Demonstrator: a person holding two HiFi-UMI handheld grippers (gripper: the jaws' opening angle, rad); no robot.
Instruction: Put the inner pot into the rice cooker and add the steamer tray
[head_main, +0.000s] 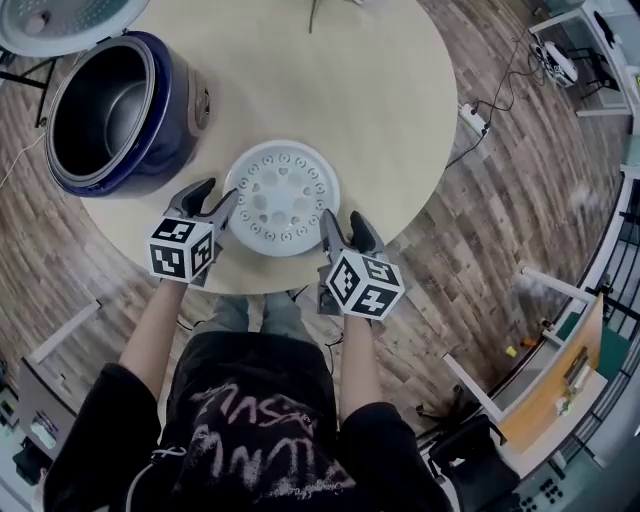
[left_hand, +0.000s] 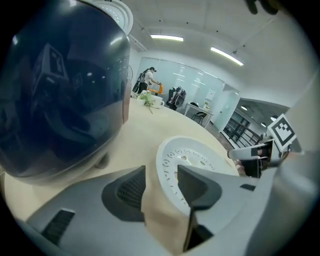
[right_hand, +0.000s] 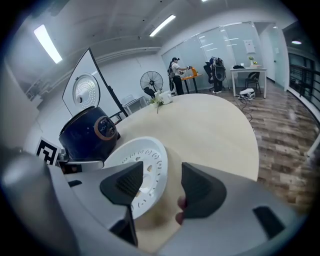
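the round bench (head_main: 380, 90) carries the dark blue rice cooker (head_main: 170, 110) at the upper left of the head view, its lid (head_main: 60, 20) swung open at the top left corner. the metal inner pot (head_main: 105, 110) sits down inside the cooker body. the white perforated steamer tray (head_main: 282, 197) lies flat on the bench at centre frame, near the bench's lower edge and apart from the cooker, to its lower right. the left gripper (head_main: 215, 198) is at the tray's left rim and the right gripper (head_main: 345, 228) at its lower right rim, one on each side. in the left gripper view the left gripper (left_hand: 162, 182) has its jaws wide apart; the tray (left_hand: 195, 155) rim runs between them, one jaw over the tray and the other over bare bench, and no pad presses on it. the cooker (left_hand: 60, 100) fills the upper left of that view. in the right gripper view the right gripper (right_hand: 162, 182) likewise stands wide, astride the rim of the tray (right_hand: 142, 165), nothing clamped. the cooker (right_hand: 87, 132) and its raised lid (right_hand: 82, 90) show at left of that view. whether either gripper touches the tray cannot be told.
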